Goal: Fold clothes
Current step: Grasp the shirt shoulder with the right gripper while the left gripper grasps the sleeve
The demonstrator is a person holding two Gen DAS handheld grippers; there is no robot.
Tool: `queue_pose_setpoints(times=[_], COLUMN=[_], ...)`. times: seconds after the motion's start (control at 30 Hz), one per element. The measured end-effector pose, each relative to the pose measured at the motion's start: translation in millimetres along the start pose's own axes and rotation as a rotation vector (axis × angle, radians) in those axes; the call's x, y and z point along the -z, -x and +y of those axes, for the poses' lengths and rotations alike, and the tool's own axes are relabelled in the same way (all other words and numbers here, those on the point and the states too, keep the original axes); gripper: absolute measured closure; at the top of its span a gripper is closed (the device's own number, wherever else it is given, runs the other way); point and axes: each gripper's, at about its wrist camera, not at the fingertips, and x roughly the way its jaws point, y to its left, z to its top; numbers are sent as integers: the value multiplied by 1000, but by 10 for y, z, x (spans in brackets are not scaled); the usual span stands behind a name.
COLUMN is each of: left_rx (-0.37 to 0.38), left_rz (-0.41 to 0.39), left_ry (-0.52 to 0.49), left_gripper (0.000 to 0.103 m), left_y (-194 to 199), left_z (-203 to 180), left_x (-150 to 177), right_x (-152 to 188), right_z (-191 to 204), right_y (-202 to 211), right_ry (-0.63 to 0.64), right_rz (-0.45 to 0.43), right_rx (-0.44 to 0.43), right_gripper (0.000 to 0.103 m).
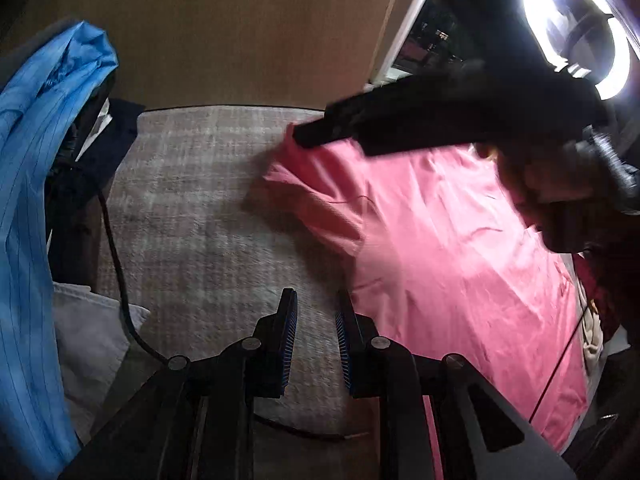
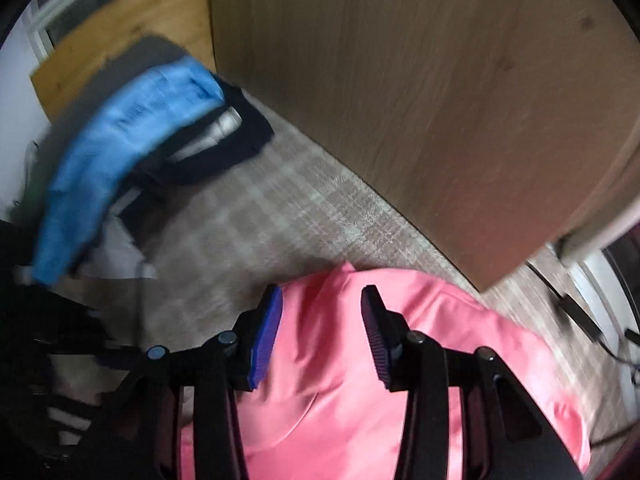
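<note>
Checked bedding (image 1: 208,208) lies under both grippers. Left gripper (image 1: 316,312) jaws stand apart, empty; right gripper (image 2: 322,308) jaws spread over the pink garment (image 2: 328,380).

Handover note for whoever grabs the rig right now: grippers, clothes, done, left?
Left gripper: open, empty, over the checked cover at the pink shirt's edge.
Right gripper: open over the pink shirt's far corner, nothing pinched.
Pink shirt lies mostly spread out, wrinkled, near the wooden board. Blue garment and dark clothes are piled at the side, not neatly folded.
Done: the pink shirt is laid out, no fold visible.
Left: fold it, then the pile.
</note>
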Motion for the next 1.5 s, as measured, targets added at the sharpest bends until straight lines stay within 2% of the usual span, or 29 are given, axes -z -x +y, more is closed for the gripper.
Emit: queue_pose_setpoints(times=[0.07, 0.1, 0.13, 0.23, 0.33, 0.43, 0.5, 0.53, 0.73, 0.77, 0.83, 0.87, 0.93, 1.03, 1.17, 1.27, 1.3, 1.33, 1.47, 1.5], left_rx=[-2, -7, -13, -16, -22, 5, 3, -2, -7, -1, 10, 19, 36, 54, 85, 96, 104, 112, 194, 185], left_rz=[0, 1, 3, 5, 3, 9, 21, 27, 37, 33, 29, 28, 18, -10, -47, -55, -57, -58, -33, -28], left_ry=[9, 9, 9, 9, -9, -16, -38, -48, -86, -87, -88, -86, -90, -103, -112, -111, -109, -108, -133, -147], left_gripper=[84, 84, 84, 84, 84, 84, 72, 70, 70, 71, 85, 101, 101, 101, 101, 101, 101, 101, 100, 100], left_y=[-26, -41, -63, -111, -154, -256, -362, -415, -646, -654, -671, -671, -647, -568, -432, -375, -357, -339, -249, -208], left_z=[47, 59, 69, 68, 23, -20, -80, -107, -208, -211, -215, -212, -213, -226, -258, -267, -272, -276, -433, -463], left_x=[-32, -46, -66, -151, -245, -352, -423, -455, -570, -578, -595, -594, -582, -557, -532, -508, -502, -495, -421, -387], right_x=[42, 87, 142, 366, 587, 756, 831, 848, 903, 900, 890, 870, 773, 508, 217, 230, 294, 358, 630, 728], right_z=[-54, -89, -133, -326, -493, -654, -750, -783, -855, -859, -875, -887, -866, -702, -467, -407, -446, -486, -669, -755], right_y=[-119, -148, -134, 54, 233, 296, 290, 283, 275, 286, 329, 382, 492, 482, 242, 4, 27, 51, 182, 276], right_ry=[3, 6, 4, -54, -121, -182, -214, -219, -212, -210, -214, -225, -222, -139, -22, 27, 20, 12, -27, -54], right_rz=[10, 4, -12, -97, -146, -156, -149, -144, -127, -126, -131, -146, -190, -211, -159, -75, -76, -77, -90, -106], right_rx=[-7, -13, -19, -45, -56, -49, -47, -40, -3, 1, 4, -7, -47, -69, -88, -74, -72, -70, -60, -56], right_gripper=[63, 75, 101, 101, 101, 101, 100, 100, 100, 100, 95, 91, 72, 67, 67, 68, 81, 102, 101, 101])
